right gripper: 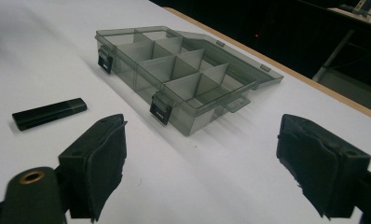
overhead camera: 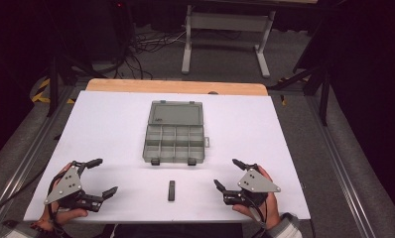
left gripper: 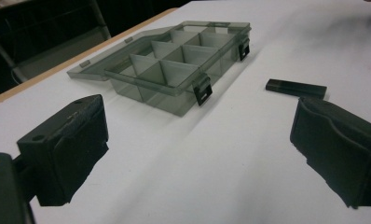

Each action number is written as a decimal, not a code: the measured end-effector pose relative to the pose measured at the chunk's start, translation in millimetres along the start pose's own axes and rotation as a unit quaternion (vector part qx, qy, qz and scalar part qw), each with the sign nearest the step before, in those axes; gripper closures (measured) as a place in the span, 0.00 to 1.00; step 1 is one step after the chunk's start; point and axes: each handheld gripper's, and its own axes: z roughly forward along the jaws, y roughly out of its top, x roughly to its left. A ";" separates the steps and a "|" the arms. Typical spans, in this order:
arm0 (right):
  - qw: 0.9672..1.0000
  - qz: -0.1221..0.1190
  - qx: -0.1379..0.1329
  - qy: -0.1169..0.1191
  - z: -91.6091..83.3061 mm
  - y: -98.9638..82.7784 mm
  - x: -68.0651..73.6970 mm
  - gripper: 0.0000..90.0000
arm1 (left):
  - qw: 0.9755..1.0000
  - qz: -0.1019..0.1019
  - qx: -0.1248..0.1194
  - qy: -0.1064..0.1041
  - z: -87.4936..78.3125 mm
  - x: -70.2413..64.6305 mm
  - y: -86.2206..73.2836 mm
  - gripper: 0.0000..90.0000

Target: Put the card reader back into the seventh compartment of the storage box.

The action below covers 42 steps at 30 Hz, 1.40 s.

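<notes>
A clear grey compartment box (overhead camera: 174, 133) lies open in the middle of the white table, its lid folded flat toward the far side. Its compartments (left gripper: 172, 65) (right gripper: 174, 67) look bare. A small black stick (overhead camera: 171, 190), like a USB drive, lies on the table in front of the box, also seen in the gripper views (left gripper: 295, 88) (right gripper: 48, 113). My left gripper (overhead camera: 101, 176) rests open at the near left, nothing between its jaws. My right gripper (overhead camera: 228, 173) rests open at the near right, likewise holding nothing. The stick lies between the two grippers.
The white table surface (overhead camera: 111, 124) has a wooden strip (overhead camera: 175, 87) along its far edge. Beyond it stand a white frame (overhead camera: 228, 29) and cables on a dark floor. Metal rails run along both sides of the table.
</notes>
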 end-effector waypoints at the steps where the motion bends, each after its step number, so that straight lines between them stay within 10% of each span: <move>1: 1.000 0.000 0.000 0.000 0.0 0.0 0.0 0.19 | 1.000 -0.001 0.001 -0.002 0.3 -0.2 0.0 0.05; 25: 0.999 0.012 0.029 0.027 13.2 -2.1 -14.3 0.16 | 1.000 -0.004 0.006 -0.002 -7.4 3.8 -7.0 0.06; 42: 0.993 -0.002 0.053 0.104 30.0 14.6 3.4 0.09 | 1.000 -0.003 0.014 -0.003 -10.7 5.9 -10.8 0.05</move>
